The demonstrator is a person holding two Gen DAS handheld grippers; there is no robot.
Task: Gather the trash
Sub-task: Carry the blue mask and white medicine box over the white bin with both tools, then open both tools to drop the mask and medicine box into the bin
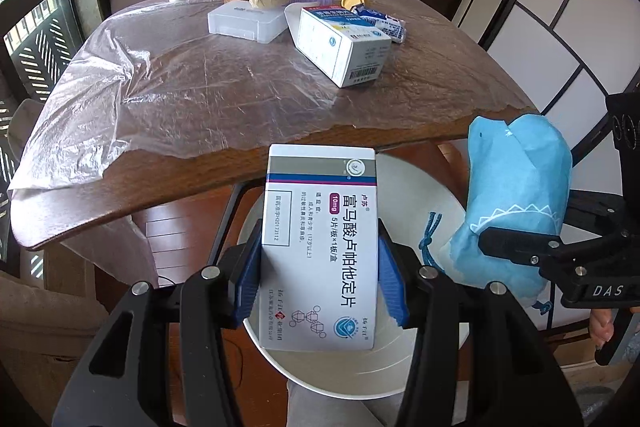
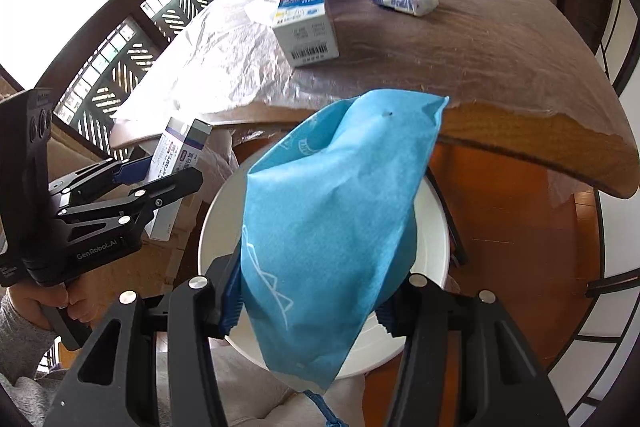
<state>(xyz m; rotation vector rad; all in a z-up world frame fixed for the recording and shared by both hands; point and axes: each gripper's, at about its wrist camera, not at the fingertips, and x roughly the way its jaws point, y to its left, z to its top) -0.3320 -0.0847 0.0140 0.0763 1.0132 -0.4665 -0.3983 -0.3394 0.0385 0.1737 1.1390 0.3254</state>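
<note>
Medicine box sits clamped in the left hand-held gripper above the white bin; the right hand-held gripper grips a blue drawstring bag over it, beside the counter.

1. Medicine box, held over the white bin: large Chinese characters "富马酸卢帕他定片", a purple tag "10mg", and smaller "5片/板×1板/盒" — a boxed code line beside it is too small to read surely.
2. Right gripper body, near right: raised letters "DAS".
3. Left gripper body, near left: "GenRobot.AI".
4. White carton on the table — a barcode on its near end; its blue print is unreadable.
</note>
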